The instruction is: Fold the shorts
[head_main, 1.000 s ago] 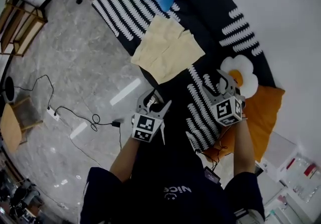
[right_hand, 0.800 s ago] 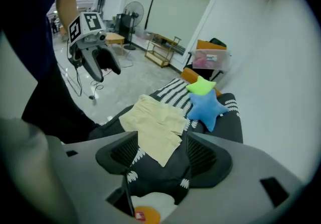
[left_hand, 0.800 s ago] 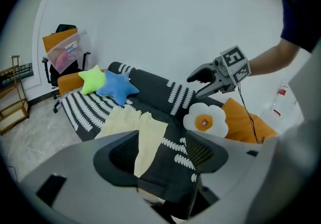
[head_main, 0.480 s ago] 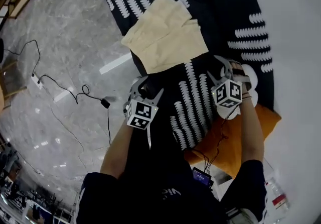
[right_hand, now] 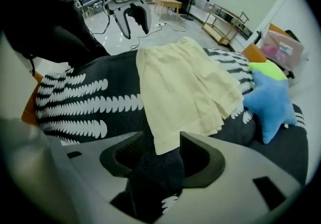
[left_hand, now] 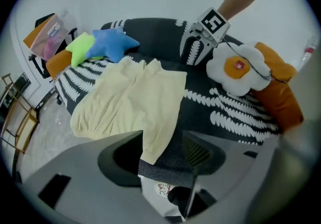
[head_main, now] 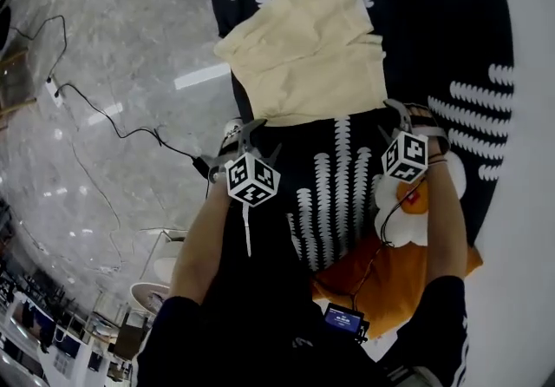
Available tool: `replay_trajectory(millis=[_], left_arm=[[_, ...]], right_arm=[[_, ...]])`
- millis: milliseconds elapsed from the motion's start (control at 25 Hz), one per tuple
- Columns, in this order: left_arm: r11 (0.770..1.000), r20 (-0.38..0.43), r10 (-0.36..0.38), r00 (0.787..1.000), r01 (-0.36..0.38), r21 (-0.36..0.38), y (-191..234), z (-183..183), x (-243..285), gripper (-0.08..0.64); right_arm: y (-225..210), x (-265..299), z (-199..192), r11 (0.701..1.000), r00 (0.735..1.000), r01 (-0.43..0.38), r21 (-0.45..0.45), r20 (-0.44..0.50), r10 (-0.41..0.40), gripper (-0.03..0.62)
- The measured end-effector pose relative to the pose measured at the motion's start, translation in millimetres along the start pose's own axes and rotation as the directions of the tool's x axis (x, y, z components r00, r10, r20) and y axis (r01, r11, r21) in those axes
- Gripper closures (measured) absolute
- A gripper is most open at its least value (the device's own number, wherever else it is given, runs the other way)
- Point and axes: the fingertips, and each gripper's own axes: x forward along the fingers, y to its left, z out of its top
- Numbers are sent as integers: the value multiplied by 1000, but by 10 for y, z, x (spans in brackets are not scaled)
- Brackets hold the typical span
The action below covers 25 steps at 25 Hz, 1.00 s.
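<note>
With the shorts [head_main: 308, 55] spread flat on the black-and-white blanket [head_main: 334, 177], the left hand-held gripper [left_hand: 161, 148] and right hand-held gripper [right_hand: 164, 148] each straddle a near corner, jaws just closing but not yet clamped (probably to lift that edge for folding).

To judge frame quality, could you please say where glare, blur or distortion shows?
Head view: light streaks glare on the glossy grey marble floor. Left gripper view: fisheye bending, smeared right edge, pale yellow cloth shorts sharp. Right gripper view: dark vignetted corners, shorts sharp.
</note>
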Motion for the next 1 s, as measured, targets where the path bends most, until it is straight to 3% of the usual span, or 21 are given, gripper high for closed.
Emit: replay_trajectory(millis=[200,280,440,560,640,680,720,840,1000], left_arm=[[986,-79,-17,997,30,164,18,-305,341,343],[981,-111,-19,994,40,192,46,-422,474,386],[965,-172,-42,984,85,248,19,-588,694,387],[965,-187,-61,980,106,239,3,-646,738,389],[969,-186,-61,981,103,225,46,-622,730,413],[969,-185,-55,981,97,227,74,-604,706,491],[968,-185,-56,981,99,230,80,-590,662,541],[959,-195,-103,975,149,239,1,-544,471,545],[950,-198,-127,972,177,259,-133,-503,253,546]], right_arm=[[113,431,-95,993,996,-79,-86,-43,75,371],[137,588,-150,990,995,-93,-102,-57,88,377],[136,791,-279,986,992,-100,-133,-87,89,433],[165,883,-345,978,990,-98,-184,-116,77,440],[93,906,-373,978,992,-69,-198,-120,46,535],[60,891,-380,979,992,-56,-198,-120,33,566],[49,854,-383,978,993,-48,-203,-119,24,569],[118,668,-399,964,992,-51,-262,-121,20,571],[411,386,-444,948,988,-122,-293,-124,88,571]])
